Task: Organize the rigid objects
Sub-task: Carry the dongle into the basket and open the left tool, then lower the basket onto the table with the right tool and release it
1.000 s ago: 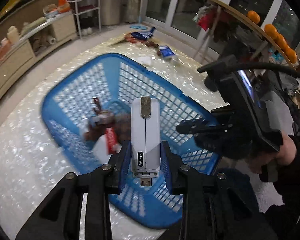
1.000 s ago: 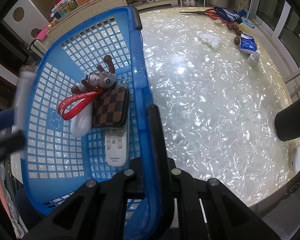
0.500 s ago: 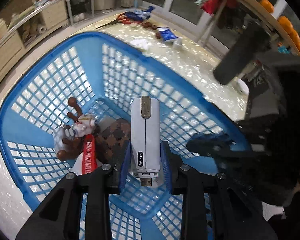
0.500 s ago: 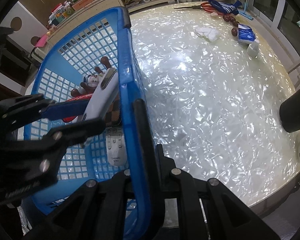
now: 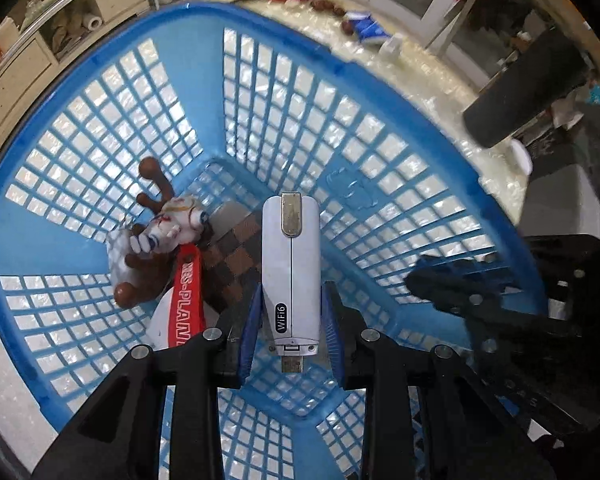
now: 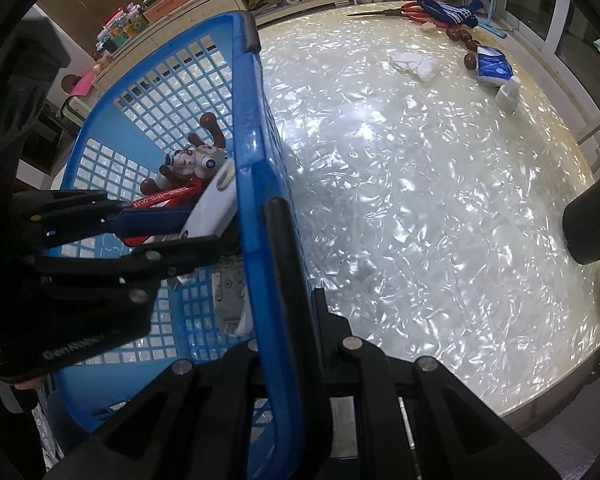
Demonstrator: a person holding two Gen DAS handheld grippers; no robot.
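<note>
A white WiFi6 USB dongle [image 5: 290,264] is clamped between the blue pads of my left gripper [image 5: 290,296], which points down into the blue lattice basket [image 5: 260,92]. On the basket floor lie a reindeer plush [image 5: 160,232], a red strap [image 5: 188,300] and a checkered wallet [image 5: 236,256]. In the right wrist view my right gripper [image 6: 262,224] is shut on the basket rim [image 6: 248,128]. My left gripper [image 6: 172,232] and the dongle [image 6: 216,200] hang just inside that wall, above a white remote [image 6: 230,300].
The basket stands on a pearly table [image 6: 420,200]. At the far edge lie red-handled scissors [image 6: 400,12], a blue cloth [image 6: 448,12], a tissue pack [image 6: 494,66], a white rag [image 6: 414,62] and a small white bottle [image 6: 508,94]. A black cylinder [image 6: 596,224] stands right.
My left gripper has come down and forward with the dongle, from above the basket to deep inside it. The right gripper has kept its hold on the rim.
</note>
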